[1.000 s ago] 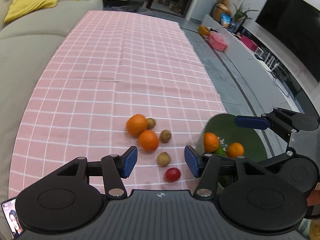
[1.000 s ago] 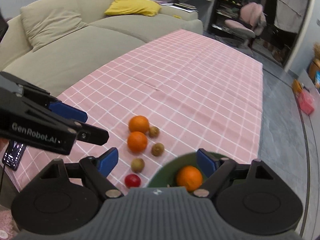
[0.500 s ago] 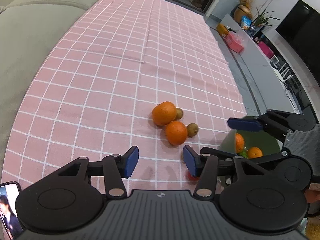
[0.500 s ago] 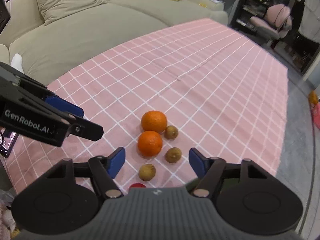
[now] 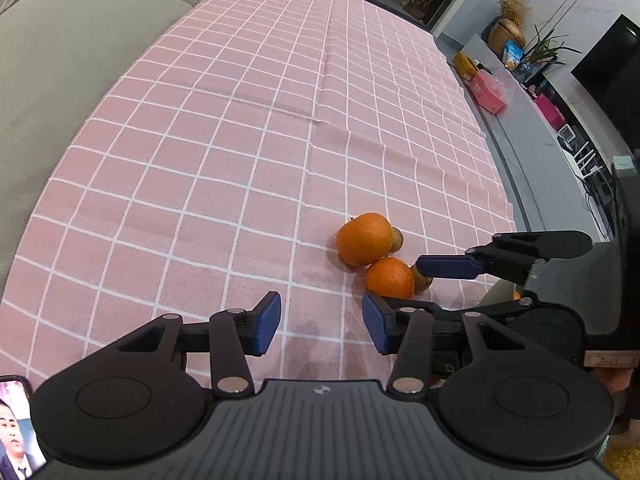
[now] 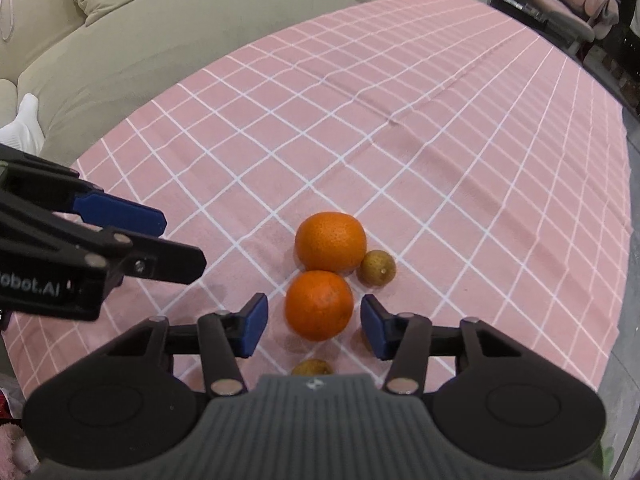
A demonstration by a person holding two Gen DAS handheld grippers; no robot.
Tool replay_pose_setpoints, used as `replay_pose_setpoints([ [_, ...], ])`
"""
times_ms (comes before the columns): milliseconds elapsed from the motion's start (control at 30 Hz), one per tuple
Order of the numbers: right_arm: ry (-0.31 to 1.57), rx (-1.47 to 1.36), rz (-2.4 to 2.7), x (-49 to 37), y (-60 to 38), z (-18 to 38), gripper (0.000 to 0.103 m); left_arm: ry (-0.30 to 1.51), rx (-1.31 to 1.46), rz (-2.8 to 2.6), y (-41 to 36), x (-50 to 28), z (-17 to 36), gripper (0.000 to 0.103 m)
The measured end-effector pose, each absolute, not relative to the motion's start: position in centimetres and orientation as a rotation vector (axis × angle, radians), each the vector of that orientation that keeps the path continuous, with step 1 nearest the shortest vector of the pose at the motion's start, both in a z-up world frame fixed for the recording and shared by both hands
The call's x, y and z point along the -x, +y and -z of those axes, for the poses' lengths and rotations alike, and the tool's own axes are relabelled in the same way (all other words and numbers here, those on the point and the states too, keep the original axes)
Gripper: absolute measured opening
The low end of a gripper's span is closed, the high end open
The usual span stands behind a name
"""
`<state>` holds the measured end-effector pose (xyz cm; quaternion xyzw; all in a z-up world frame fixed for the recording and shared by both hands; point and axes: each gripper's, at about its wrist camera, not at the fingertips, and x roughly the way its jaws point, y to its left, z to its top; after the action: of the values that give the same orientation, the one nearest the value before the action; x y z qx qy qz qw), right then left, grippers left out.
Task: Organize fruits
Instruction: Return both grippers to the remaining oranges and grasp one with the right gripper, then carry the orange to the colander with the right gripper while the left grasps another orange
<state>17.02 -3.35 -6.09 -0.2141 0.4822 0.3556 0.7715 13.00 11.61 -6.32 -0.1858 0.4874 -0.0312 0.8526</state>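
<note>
Two oranges lie on the pink checked tablecloth [image 6: 440,160]. My right gripper [image 6: 314,326] is open, its blue pads on either side of the near orange [image 6: 319,305] without touching it. The far orange [image 6: 330,241] sits just behind, with a kiwi [image 6: 376,268] at its right. Another kiwi [image 6: 312,368] peeks out under the right gripper body. My left gripper [image 5: 321,324] is open and empty over bare cloth, left of the oranges [image 5: 364,239], [image 5: 389,278]. It also shows at the left of the right wrist view [image 6: 120,216].
A beige sofa [image 6: 160,32] runs along the table's far left side. The table's right edge [image 5: 496,168] drops to a grey floor with a low TV bench [image 5: 532,120]. A phone [image 5: 16,436] lies at the near left.
Both grippers have moved forward and lower toward the fruit. The right gripper now straddles the near orange. The green bowl and the red fruit have dropped out of view.
</note>
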Motion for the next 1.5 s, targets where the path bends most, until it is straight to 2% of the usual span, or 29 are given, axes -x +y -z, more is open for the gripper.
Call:
replay_pose_setpoints([
  [200,1.099,0.451,-0.763,-18.0,-2.8,7.5,0.048,1.044,0.394,0.068,11.4,-13.5,7.2,0.055],
  [333,1.109,0.450,-0.751,-18.1,-2.8,7.9,0.039,1.033,0.396,0.083,11.2,-13.7,7.1,0.055],
  [500,1.115,0.437,-0.756,-18.1,-3.0,7.9,0.038,1.018,0.387,0.097,10.6,-14.0,6.8,0.055],
  [933,1.019,0.435,-0.724,-18.2,-6.2,3.5,0.038,0.956,0.427,0.092,9.7,-15.1,6.4,0.055],
  [1167,0.982,0.393,-0.665,-19.4,-9.2,1.5,0.038,0.952,0.433,0.067,8.7,-16.8,7.4,0.064],
  [1500,0.985,0.291,-0.578,-18.5,-15.6,-0.6,0.038,0.975,0.461,0.044,8.3,-18.4,9.5,0.064],
])
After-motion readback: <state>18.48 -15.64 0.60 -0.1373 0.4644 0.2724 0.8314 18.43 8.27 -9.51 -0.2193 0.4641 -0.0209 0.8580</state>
